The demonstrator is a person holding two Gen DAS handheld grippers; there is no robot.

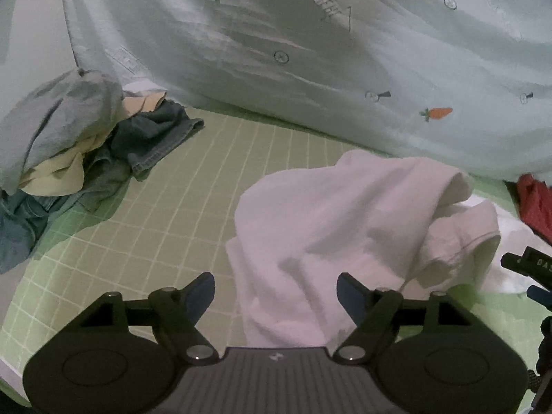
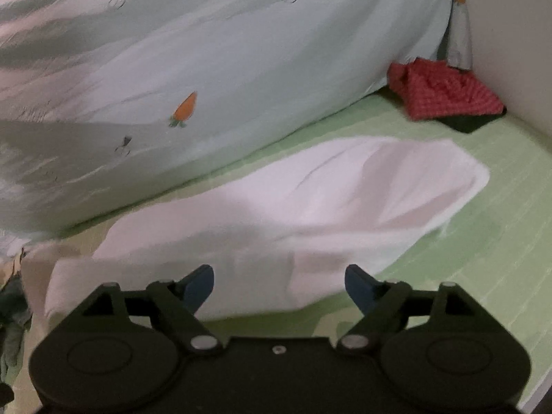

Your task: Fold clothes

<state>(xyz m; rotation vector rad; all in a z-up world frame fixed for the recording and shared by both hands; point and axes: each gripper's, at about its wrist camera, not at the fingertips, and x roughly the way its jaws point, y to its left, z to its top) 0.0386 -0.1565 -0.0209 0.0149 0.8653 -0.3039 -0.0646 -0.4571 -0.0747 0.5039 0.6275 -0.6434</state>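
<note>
The left gripper (image 1: 276,288) is standing with its jaws wide apart and gripping nothing; its fingertips are flanking the near edge of the white garment (image 1: 345,227). The right gripper (image 2: 279,284) is likewise spread wide and empty, hovering over the same garment's near edge.

The white garment is lying on the green grid sheet (image 1: 179,214), bunched and doubled over itself at one end and stretched flatter toward the other. Whether this is a partial fold or a loose heap cannot be told.

Beyond it, the carrot-print duvet (image 1: 310,51) is crowding the far edge. A pile of unfolded clothes (image 1: 79,151) is sitting to the left; a red checked item (image 2: 445,93) is lying in the right corner.

Risks, as judged:
- Pinching several bunched layers together, locking creases in.
- Catching the sheet beneath the fabric.
- Uneven lifting, dragging the garment against the duvet.
</note>
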